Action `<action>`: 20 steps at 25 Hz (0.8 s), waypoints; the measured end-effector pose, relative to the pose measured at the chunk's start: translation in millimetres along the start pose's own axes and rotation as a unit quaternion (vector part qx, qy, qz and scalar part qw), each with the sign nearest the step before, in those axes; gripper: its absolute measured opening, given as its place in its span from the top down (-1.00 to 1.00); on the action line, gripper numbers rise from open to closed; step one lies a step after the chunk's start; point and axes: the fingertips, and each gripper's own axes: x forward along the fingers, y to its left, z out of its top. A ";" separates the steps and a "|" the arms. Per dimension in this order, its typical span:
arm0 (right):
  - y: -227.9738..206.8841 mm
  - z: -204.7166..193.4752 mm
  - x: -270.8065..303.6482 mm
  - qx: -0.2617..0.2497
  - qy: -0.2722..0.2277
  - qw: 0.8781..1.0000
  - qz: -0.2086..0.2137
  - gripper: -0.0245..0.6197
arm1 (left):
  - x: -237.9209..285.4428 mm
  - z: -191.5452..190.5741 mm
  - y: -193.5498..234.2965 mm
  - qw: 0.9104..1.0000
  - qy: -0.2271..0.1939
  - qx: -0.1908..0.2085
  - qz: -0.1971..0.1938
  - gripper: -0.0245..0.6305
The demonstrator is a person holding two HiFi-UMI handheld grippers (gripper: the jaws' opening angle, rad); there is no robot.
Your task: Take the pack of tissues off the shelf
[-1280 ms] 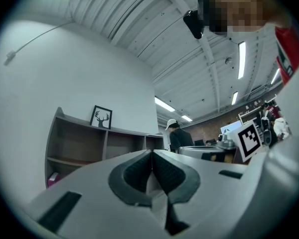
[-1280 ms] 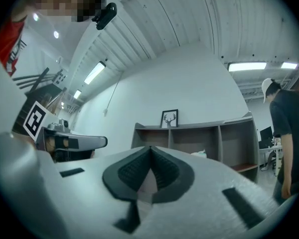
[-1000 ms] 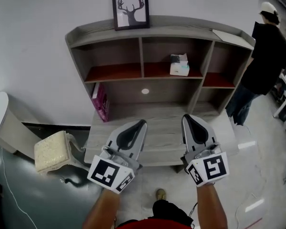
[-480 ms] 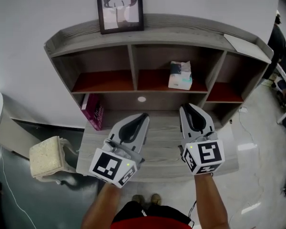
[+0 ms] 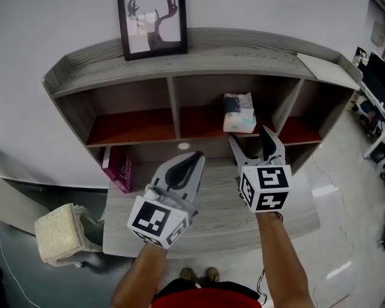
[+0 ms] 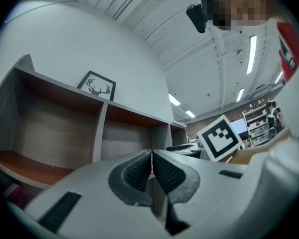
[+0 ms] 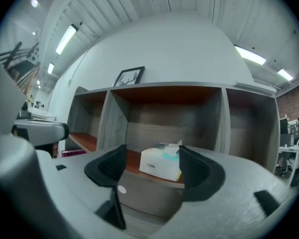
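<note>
Hardly legible: print on tissue pack [image 5: 239, 113]

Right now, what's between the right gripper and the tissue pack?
Nothing but air: the right gripper view shows the right gripper, jaws opening, facing the pack of tissues unobstructed.

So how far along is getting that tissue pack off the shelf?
Nothing is finished: the pack of tissues sits in the middle compartment of the shelf, untouched. In hand: the right tongs are opening, lined up short of it, nothing between them. Remaining: reach, grip, lift out.

Office: monitors [image 5: 380, 76], ceiling strip lights [image 6: 252, 54]
</note>
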 end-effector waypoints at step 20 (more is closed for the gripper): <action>-25.7 -52.8 94.5 0.028 0.162 0.984 -0.065 -0.52 | 6.3 -22.5 24.7 0.999 0.018 -0.019 -0.028 0.90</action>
